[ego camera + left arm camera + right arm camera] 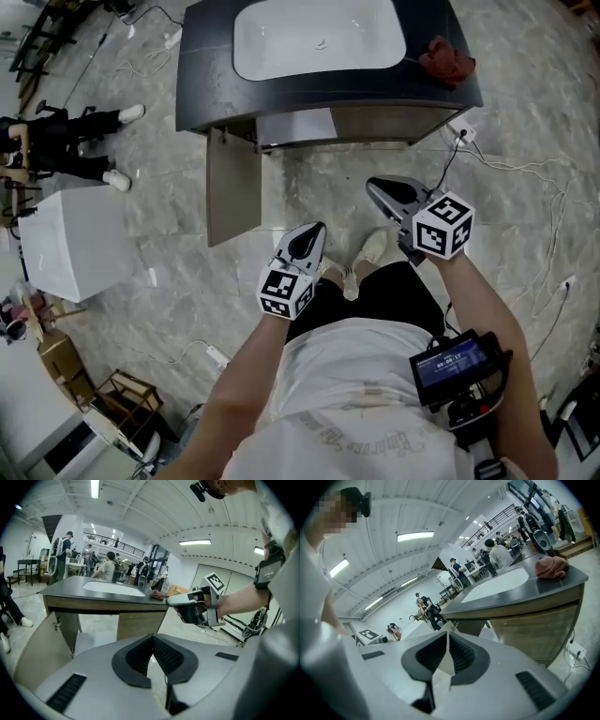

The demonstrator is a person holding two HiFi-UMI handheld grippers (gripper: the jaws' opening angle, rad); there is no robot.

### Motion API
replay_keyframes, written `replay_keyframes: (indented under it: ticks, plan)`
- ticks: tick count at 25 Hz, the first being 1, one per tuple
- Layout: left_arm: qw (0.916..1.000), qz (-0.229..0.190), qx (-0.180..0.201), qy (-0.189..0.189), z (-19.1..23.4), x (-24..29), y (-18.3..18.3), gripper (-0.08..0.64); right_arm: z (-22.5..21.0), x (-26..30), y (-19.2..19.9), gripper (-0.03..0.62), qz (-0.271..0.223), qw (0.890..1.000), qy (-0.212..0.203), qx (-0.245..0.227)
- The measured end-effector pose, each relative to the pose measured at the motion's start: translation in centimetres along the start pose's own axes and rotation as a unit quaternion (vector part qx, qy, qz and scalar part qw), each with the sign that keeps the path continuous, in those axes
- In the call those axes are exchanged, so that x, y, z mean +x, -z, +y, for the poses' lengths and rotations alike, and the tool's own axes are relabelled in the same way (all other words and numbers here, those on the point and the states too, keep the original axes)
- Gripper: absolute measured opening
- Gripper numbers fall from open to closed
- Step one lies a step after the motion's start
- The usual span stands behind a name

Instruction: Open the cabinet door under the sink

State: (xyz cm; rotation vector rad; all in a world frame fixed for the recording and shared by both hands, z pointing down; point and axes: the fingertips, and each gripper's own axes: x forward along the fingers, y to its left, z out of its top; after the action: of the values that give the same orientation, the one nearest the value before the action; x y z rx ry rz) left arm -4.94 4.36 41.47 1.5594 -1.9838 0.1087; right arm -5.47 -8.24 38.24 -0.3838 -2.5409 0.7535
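The sink cabinet has a dark countertop (206, 56) with a white basin (319, 37). Its left door (232, 192) stands swung open toward me, and the right door (394, 122) is closed. Both grippers hang in the air over my feet, well short of the cabinet. My left gripper (311, 232) is shut with nothing in it, and my right gripper (377, 187) is also shut and empty. The left gripper view shows the open door (37, 644), the closed door (138, 625) and the right gripper (171, 601). In the right gripper view the closed door (534, 630) lies ahead.
A red cloth (447, 58) lies on the countertop's right end. A white box (75, 244) stands on the floor at left, with a seated person (66, 141) beyond it. Cables and a power strip (464, 131) run across the floor at right. My shoes (361, 262) are below the grippers.
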Motion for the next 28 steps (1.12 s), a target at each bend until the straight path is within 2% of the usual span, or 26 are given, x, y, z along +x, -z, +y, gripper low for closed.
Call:
replay_keyframes:
  ticks: [3,7,13,17,23,28]
  plan:
    - [0.9999,0.008,0.002,0.008,-1.6,2.2,-1.1,0.009,-2.3,-3.6,-0.1,0.029,-0.027,0.999,0.020,0.017]
    - [0.9992,0.038,0.002,0.012,-2.3,5.3,-0.5,0.009,-5.2,-7.7,1.4,0.029,-0.054,0.996,0.053,0.053]
    - [0.9961,0.082,0.029,0.015,-1.3,9.1,0.6,0.009,-8.1,-9.9,4.7,0.029,-0.076,0.986,0.102,0.105]
    - [0.9934,0.101,0.045,0.031,0.7,11.0,1.0,0.009,-8.9,-8.5,6.3,0.029,-0.082,0.981,0.124,0.126]
    - [0.9881,0.132,0.070,0.038,6.4,13.5,1.7,0.009,-8.7,-4.4,8.4,0.029,-0.095,0.970,0.154,0.161]
    - [0.9880,0.125,0.084,0.036,10.5,16.1,1.3,0.009,-9.9,-1.8,9.5,0.029,-0.117,0.963,0.167,0.176]
